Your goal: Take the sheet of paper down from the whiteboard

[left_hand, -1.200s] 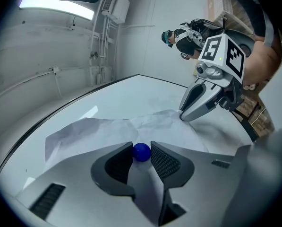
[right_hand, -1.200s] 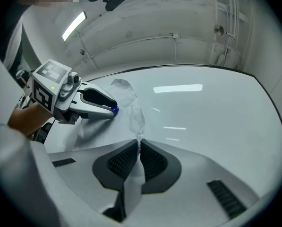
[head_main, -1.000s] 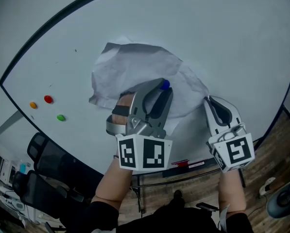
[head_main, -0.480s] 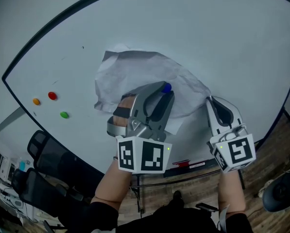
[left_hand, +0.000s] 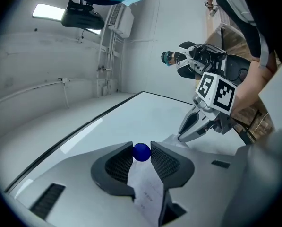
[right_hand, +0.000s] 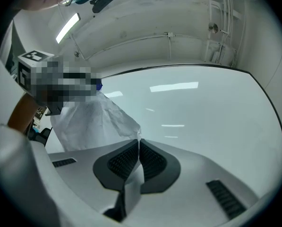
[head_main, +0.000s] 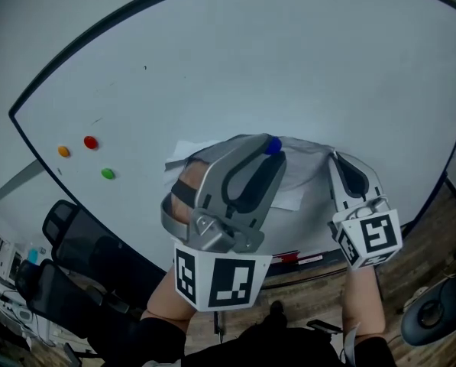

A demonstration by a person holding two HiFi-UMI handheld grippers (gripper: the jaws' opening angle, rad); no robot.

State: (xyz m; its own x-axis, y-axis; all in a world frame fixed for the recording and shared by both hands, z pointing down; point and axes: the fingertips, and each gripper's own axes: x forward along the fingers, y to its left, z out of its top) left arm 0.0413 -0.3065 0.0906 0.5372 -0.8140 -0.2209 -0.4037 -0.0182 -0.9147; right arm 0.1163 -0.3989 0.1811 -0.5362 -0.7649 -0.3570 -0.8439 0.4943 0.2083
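Left gripper (head_main: 267, 148) has drawn back at centre frame, clamping blue magnet (left_hand: 141, 152) and paper (right_hand: 91, 119). Right gripper (head_main: 336, 157) pinches the paper's corner, and opposing pulls could tear it.

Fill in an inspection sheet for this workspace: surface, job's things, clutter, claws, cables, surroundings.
Surface: whiteboard, mostly bare.
Job's things: crumpled sheet of paper, held by both claws; blue magnet on it.
Clutter: orange magnet, red magnet and green magnet at the board's left.
Claws: left claw shut on the blue magnet, paper between its pads; right claw shut on the sheet's edge.
Cables: nothing seen.
Surroundings: black chair, wooden floor.
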